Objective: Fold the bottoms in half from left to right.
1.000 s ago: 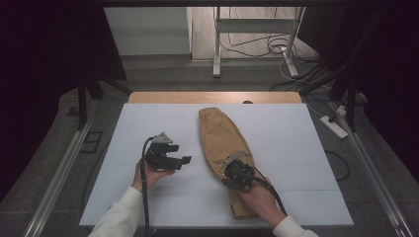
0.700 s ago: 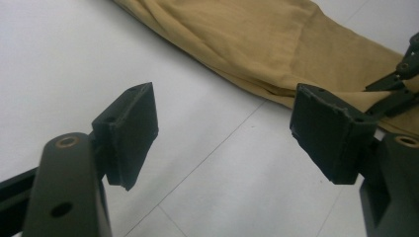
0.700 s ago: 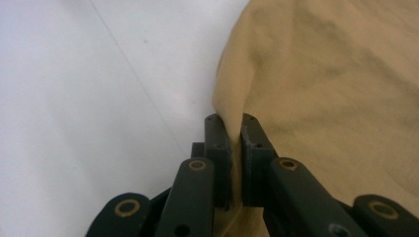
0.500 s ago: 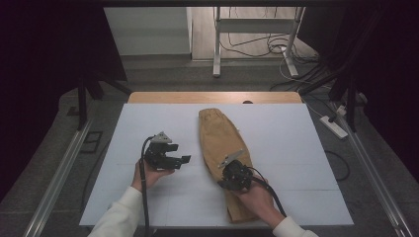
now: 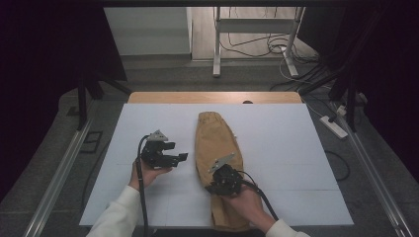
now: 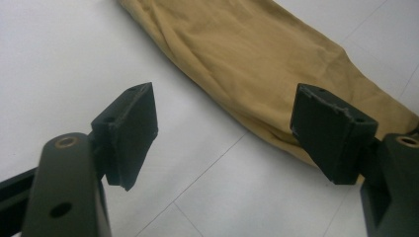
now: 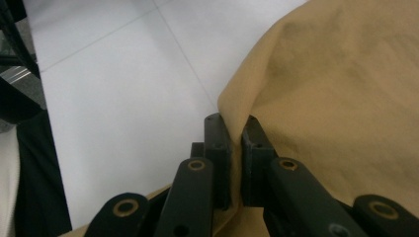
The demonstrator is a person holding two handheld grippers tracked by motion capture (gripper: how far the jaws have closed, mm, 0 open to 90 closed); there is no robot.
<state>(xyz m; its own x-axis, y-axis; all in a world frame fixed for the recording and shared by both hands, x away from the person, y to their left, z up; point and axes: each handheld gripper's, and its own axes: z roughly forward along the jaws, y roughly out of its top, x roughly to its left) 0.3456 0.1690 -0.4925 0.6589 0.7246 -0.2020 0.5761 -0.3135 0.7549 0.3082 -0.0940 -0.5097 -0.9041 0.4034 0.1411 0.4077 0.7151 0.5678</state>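
Now, change: right gripper slid a little leftward, tan trousers' edge lifted along.
Right: clamped on cloth.
Left gripper: agape, empty, unmoved.
Trousers: mid-mat.
Meaning: fold beginning, probably.

A folded garment lies lengthwise near the middle of the white board, running from far to near, its near end at the board's near edge. The left gripper sits just left of it, apart. The right gripper is on its near left edge, a fold pinched between the jaws. A wooden table edge runs behind the board.
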